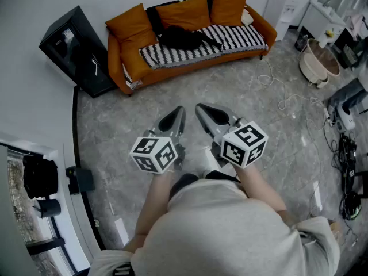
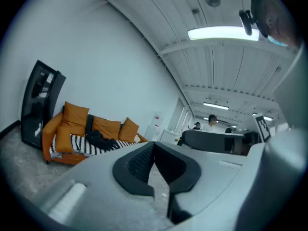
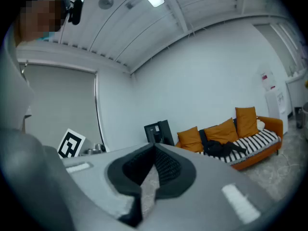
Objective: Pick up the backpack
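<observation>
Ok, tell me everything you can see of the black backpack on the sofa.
The backpack is black, looks like soft fabric, and lies slumped rather than upright. It rests on the striped seat cover of the orange sofa, left of the middle in the head view. What looks like its strap runs up between the back cushions. Only the sofa touches it.

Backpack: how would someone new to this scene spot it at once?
Find the orange sofa against the white wall. On its striped seat cover, near the middle, lies the backpack. It is the only black thing there, among orange cushions.
</observation>
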A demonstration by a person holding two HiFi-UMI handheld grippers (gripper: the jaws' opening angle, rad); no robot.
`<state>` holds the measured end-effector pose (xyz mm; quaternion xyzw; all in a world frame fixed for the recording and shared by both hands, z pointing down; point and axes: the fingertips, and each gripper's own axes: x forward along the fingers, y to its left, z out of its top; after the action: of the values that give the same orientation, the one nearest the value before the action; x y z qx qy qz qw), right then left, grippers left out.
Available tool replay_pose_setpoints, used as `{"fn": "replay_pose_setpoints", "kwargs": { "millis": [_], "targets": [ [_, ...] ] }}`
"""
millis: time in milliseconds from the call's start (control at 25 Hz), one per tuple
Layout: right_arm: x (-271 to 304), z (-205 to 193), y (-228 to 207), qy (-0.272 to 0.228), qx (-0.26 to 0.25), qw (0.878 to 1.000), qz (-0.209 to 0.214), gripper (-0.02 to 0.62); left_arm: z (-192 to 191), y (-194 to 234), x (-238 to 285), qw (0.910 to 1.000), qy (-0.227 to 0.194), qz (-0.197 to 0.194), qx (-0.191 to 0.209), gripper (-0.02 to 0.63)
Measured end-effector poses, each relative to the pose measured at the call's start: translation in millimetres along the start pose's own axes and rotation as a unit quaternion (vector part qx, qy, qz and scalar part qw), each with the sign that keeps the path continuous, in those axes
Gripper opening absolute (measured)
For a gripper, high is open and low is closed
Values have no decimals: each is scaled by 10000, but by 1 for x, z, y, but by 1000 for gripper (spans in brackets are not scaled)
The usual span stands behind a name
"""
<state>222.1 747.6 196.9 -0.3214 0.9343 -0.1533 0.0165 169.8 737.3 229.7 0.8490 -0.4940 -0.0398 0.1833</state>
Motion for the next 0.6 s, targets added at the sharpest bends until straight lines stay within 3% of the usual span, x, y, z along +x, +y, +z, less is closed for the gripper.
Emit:
{"fn": "replay_pose_setpoints", "kwargs": {
  "millis": [440,600],
  "targets": [
    [9,-13,-1,210,-345,9992,-46,3,2,10,-6,9999,25,-7,-127,8],
    [10,-8,-13,50,-52,9999,-110,3,5,4,1,9999,31,-109,-17,8]
  ]
}}
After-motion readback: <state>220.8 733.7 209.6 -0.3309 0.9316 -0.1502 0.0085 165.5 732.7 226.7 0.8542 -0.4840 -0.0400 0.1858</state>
